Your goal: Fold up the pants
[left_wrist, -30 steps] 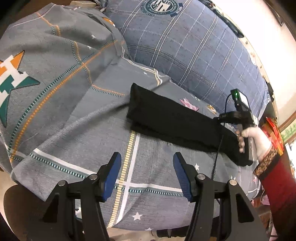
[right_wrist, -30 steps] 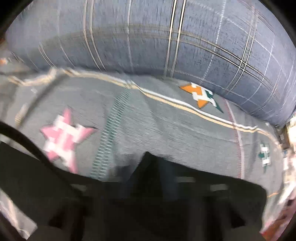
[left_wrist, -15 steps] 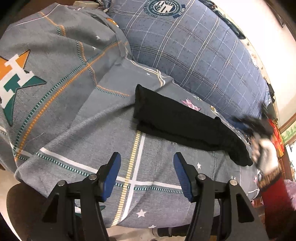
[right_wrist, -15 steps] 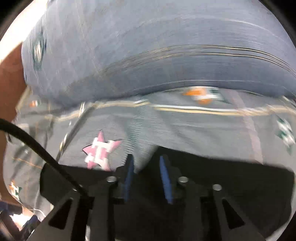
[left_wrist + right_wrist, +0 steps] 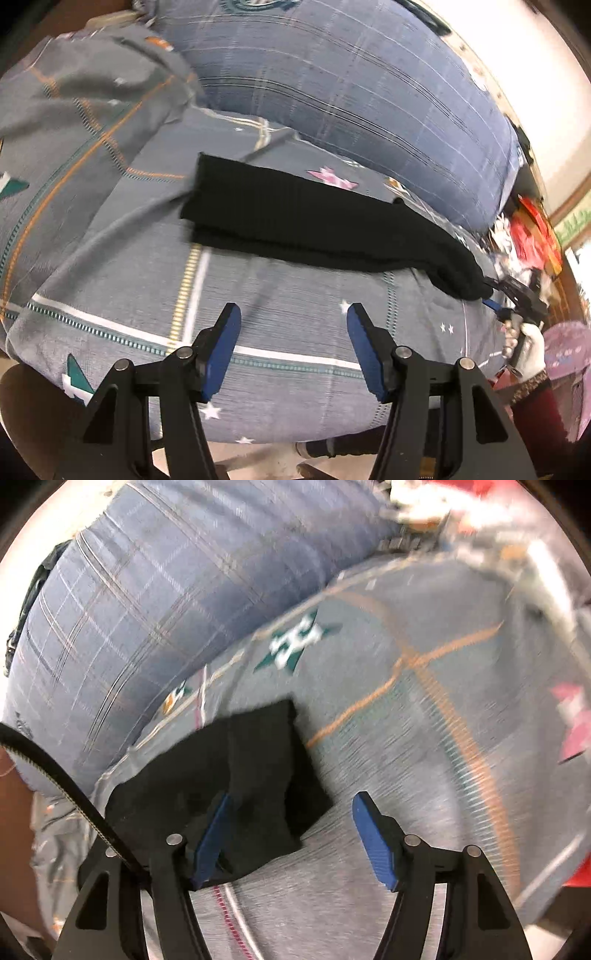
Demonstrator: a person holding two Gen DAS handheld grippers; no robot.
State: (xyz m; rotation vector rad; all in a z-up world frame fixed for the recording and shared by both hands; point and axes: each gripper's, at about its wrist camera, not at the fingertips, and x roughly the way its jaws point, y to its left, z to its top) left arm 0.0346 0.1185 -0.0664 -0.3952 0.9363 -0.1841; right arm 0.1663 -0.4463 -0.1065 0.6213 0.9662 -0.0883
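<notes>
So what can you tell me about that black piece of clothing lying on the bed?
The black ribbed knit pants lie flat on the grey patterned bedsheet, already folded lengthwise into one long narrow strip. One squared end points toward the blue plaid pillow. The other end is beside the right tongs, open, one finger over the cloth. The left tongs are open, well clear of it.

bed sheet (image 5: 295, 306): grey, spread across the bed, marked with white, teal and orange lines and small stars | pink star (image 5: 332, 177): printed near the sheet's far edge | blue plaid quilt (image 5: 369, 92): rolled along the far edge | red items (image 5: 535, 229): seen blurred beyond the right corner
</notes>
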